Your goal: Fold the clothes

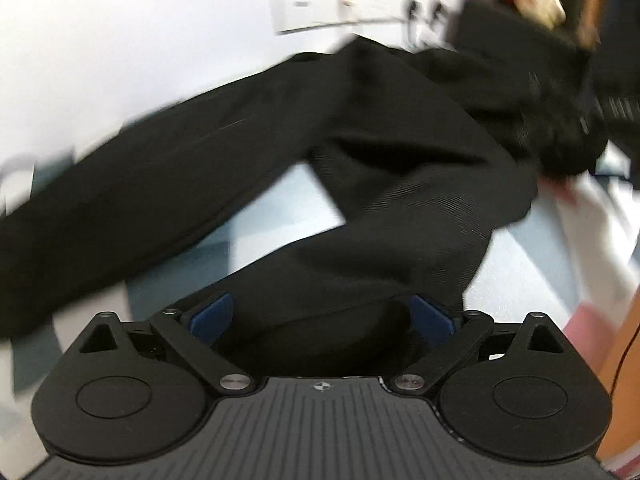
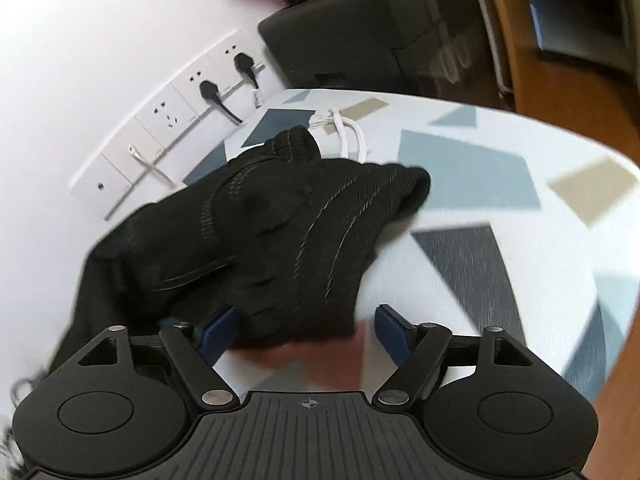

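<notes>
Both grippers tilt down over the black garment (image 2: 256,236) lying on the patterned worktop (image 2: 500,184). The left gripper (image 1: 322,316) and right gripper (image 2: 308,326) have jaws wide, gripping nothing.

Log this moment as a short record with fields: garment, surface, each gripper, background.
garment: black trousers, spread unfolded; waistband end bunched
surface: table with a grey, blue and beige geometric-print cover
left gripper: jaws wide apart, black cloth lying between them, pads not pressing it
right gripper: jaws apart, edge of the trousers by one pad, not pinched
background: white wall sockets with two black plugs; white cable on the table; dark appliance behind
image quality: left wrist view motion-blurred
</notes>
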{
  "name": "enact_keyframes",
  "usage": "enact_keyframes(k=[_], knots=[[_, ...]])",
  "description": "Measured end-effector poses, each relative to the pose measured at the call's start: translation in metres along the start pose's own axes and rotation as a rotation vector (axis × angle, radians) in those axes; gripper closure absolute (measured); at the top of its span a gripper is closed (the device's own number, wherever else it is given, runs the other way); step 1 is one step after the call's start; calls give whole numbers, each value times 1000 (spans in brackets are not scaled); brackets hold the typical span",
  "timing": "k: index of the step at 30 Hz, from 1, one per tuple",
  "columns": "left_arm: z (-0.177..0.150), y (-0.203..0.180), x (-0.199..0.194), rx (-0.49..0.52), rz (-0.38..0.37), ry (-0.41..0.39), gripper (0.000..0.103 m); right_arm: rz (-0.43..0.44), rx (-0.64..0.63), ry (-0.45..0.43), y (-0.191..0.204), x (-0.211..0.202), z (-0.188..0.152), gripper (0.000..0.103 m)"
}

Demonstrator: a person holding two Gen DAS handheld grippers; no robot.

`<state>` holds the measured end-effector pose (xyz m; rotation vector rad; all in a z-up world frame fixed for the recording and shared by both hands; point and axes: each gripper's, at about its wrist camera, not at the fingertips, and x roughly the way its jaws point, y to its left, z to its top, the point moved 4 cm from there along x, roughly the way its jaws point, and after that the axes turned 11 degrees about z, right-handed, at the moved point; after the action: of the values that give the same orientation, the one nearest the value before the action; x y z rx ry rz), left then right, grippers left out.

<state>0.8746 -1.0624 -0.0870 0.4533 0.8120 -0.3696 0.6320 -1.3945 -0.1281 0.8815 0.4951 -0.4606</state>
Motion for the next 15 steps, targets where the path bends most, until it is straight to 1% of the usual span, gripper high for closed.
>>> enact_keyframes(k=[1,2,4,5,7,8,9,10,11,12,13,14,15], knots=[[2,-12,5,34,22,11,5,3,-4,9,-1,7,3,28],[3,-23,9,64,45,21,5,24,-1,17,-4,15,7,31],[5,-35,15,89,92,31,5,98,6,35,-4,31,18,56],[7,-36,16,82,98,31,8,144,3,44,-5,35,25,79],[11,-35,16,47,74,63,26,188,-14,52,-2,49,43,84],[13,-35,15,28,61,79,46,204,-21,44,-3,52,55,86],[13,-34,13,-2,50,96,61,206,-19,13,-7,47,71,87],[13,-33,11,-19,65,106,67,198,-8,-26,-11,40,88,87],[12,-29,11,-26,101,117,83,191,2,-64,-15,34,104,88],[10,-25,10,-34,136,128,92,183,13,-102,-19,27,121,88],[8,-20,10,-47,169,140,92,175,24,-141,-24,20,137,87],[4,-12,11,-90,185,158,94,161,30,-167,-29,17,151,87],[-1,-4,11,-137,202,176,97,138,31,-161,-37,18,157,85]])
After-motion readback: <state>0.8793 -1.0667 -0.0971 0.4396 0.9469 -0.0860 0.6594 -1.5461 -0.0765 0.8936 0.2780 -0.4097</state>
